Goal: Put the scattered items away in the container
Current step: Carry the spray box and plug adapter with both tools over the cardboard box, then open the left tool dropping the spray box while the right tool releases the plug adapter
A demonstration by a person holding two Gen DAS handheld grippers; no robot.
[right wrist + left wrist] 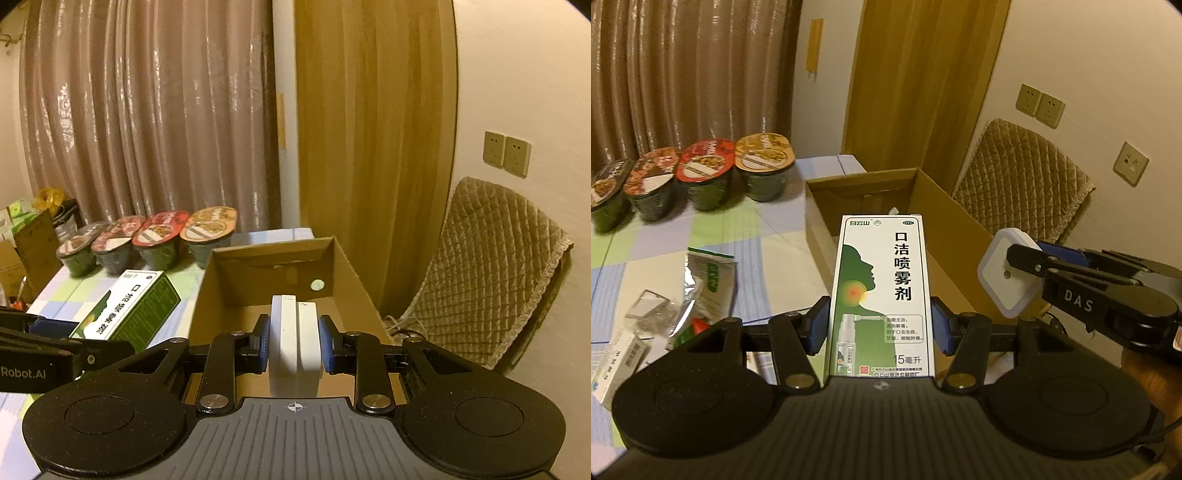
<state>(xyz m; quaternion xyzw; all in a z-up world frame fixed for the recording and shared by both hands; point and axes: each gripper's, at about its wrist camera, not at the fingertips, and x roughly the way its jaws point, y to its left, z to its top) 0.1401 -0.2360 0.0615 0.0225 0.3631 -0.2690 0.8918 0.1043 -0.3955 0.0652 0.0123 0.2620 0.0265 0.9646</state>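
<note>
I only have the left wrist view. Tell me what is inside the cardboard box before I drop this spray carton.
Observer: The cardboard box looks nearly bare inside; there is only a small pale round spot by the far wall.
Operator: Report the right load.
Observer: The white square device is clamped edge-on in the right gripper, over the box's near end.
Operator: Describe my carton's hidden side.
Observer: The spray carton has a green side face with fine print.
</note>
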